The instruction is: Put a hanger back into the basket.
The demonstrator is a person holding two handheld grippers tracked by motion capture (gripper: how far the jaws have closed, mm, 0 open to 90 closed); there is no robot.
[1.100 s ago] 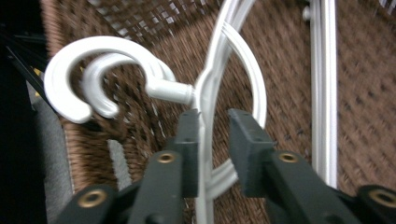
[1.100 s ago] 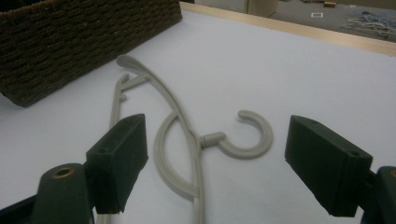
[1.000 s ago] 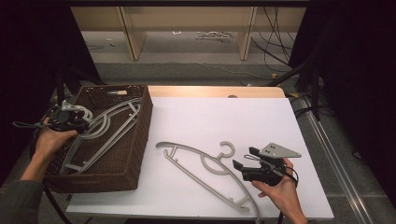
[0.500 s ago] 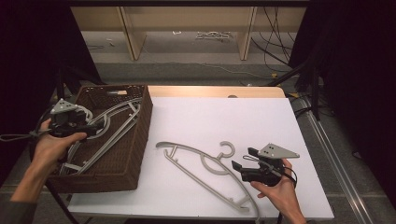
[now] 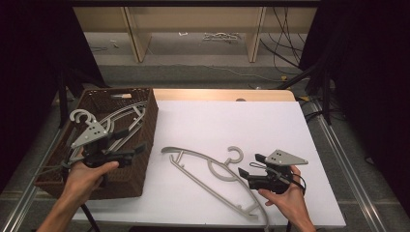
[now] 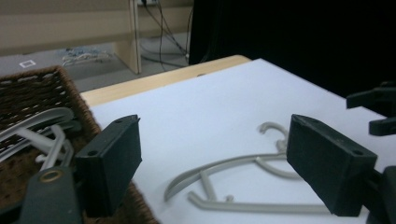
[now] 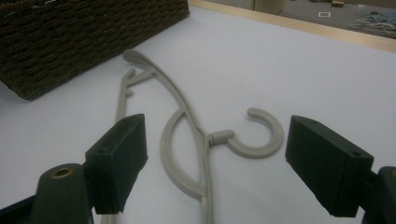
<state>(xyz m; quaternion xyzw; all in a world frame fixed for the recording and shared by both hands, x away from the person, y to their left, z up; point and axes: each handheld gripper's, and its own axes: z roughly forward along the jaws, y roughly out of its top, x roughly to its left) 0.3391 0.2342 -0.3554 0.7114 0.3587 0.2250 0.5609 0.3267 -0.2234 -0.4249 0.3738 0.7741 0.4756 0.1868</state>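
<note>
A grey plastic hanger [image 5: 212, 175] lies flat on the white table, its hook [image 5: 235, 154] pointing to the back right. My right gripper [image 5: 247, 166] is open just right of the hook, low over the table. In the right gripper view the hanger [image 7: 187, 126] and its hook [image 7: 261, 137] lie between and beyond the spread jaws of that gripper [image 7: 219, 158]. My left gripper [image 5: 139, 149] hovers open over the right side of the brown wicker basket [image 5: 145, 125], aimed at the table. From the left gripper [image 6: 217, 158], the hanger [image 6: 224, 182] lies ahead. More grey hangers [image 5: 121, 123] rest in the basket.
The basket [image 6: 28, 91] takes up the table's left end, with hangers [image 6: 37, 128] inside. The white table top [image 5: 232, 121] stretches wide behind the hanger. Wooden shelf legs and cables stand on the floor beyond. The other gripper [image 6: 378, 107] shows at the right edge of the left gripper view.
My left gripper has moved from the basket's far left toward its near right side and turned toward the table. The right gripper has edged slightly left toward the hook.
</note>
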